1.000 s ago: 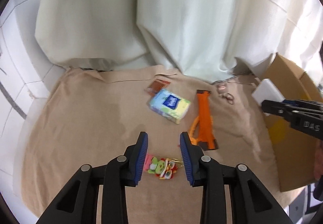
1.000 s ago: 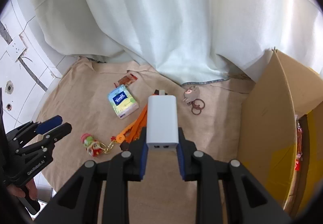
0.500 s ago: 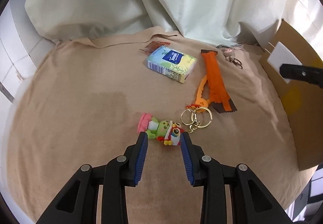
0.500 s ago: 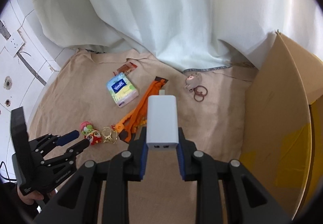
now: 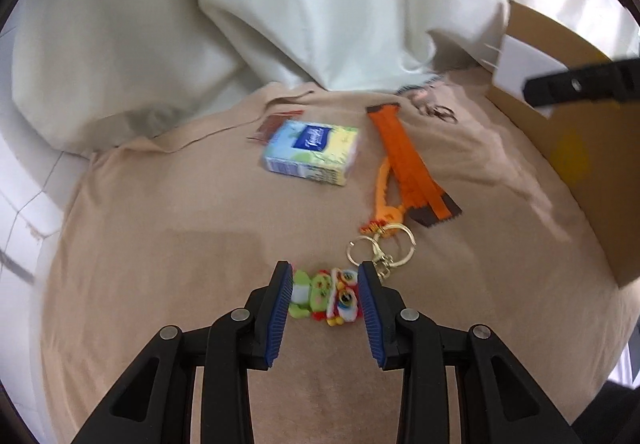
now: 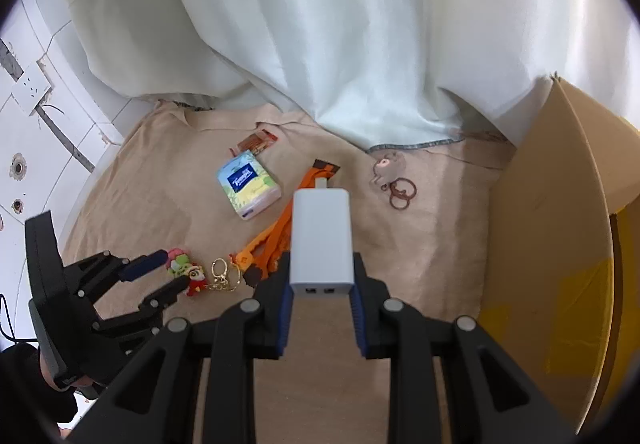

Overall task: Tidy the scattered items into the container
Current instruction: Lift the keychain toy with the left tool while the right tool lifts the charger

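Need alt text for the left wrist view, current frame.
Open left gripper straddles a colourful toy keychain on a tan cloth, not yet closed on it. Behind lie a tissue pack and an orange strap; a cardboard box stands at right.

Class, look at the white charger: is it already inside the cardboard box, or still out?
Out: the right gripper holds the white charger above the cloth, beside the cardboard box.

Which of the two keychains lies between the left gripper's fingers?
The colourful cartoon-figure keychain with gold rings, between the open left gripper; the brownish-pink keychain lies far off.
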The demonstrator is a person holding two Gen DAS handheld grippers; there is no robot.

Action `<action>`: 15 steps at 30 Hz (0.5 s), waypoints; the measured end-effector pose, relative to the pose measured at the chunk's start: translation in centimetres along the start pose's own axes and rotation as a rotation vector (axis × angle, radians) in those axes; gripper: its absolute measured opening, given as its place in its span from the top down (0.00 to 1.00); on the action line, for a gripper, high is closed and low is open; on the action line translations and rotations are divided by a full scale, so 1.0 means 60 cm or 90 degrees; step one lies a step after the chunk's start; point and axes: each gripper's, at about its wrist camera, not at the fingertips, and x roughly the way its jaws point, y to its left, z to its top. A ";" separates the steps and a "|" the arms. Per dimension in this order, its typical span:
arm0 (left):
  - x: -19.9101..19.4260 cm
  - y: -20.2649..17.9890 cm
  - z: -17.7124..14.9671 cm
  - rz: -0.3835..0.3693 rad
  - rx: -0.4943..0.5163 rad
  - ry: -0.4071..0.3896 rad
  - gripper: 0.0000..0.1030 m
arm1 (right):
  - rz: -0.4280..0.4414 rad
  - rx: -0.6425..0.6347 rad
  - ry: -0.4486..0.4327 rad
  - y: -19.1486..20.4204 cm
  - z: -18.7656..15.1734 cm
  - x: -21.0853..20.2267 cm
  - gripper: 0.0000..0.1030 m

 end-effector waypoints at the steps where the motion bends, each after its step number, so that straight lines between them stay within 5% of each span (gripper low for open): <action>1: -0.001 -0.002 -0.003 0.003 0.009 -0.006 0.62 | -0.001 0.000 -0.001 0.002 0.000 0.000 0.71; 4: 0.001 0.000 -0.009 0.003 0.020 -0.018 0.32 | -0.003 0.001 0.002 0.006 0.000 0.004 0.72; 15: 0.033 0.003 -0.012 -0.008 0.030 -0.004 0.32 | -0.006 -0.001 0.007 0.013 -0.005 0.009 0.72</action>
